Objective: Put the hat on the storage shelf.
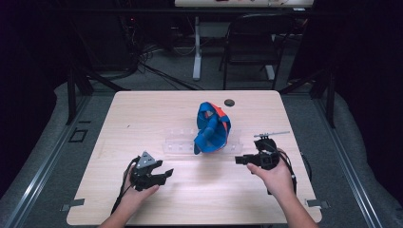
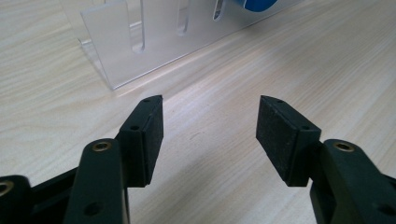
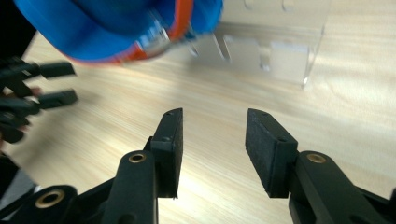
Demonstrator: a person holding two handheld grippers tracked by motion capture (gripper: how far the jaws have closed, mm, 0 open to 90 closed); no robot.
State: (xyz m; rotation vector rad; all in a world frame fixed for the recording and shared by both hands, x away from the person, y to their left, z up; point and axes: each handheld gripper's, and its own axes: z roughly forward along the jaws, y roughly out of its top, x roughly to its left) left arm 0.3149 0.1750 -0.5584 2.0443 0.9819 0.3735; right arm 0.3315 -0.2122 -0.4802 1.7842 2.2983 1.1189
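A clear acrylic slotted rack (image 1: 180, 140) stands across the middle of the wooden table (image 1: 142, 114). Blue and orange plates (image 1: 212, 127) lean in its right half. My left gripper (image 1: 167, 174) rests low at the front left, open, with nothing between its jaws; it faces the rack's left end (image 2: 116, 44). My right gripper (image 1: 239, 160) is at the front right, open and empty too, pointing left toward the plates (image 3: 116, 28) and the rack (image 3: 275, 51). In the right gripper view the left gripper (image 3: 51, 84) appears at the far left.
A small dark round disc (image 1: 229, 102) lies near the table's far edge. A thin grey tool (image 1: 272, 134) lies just behind my right hand. Beyond the table stand a dark chair (image 1: 252, 42) and a white desk leg (image 1: 196, 47).
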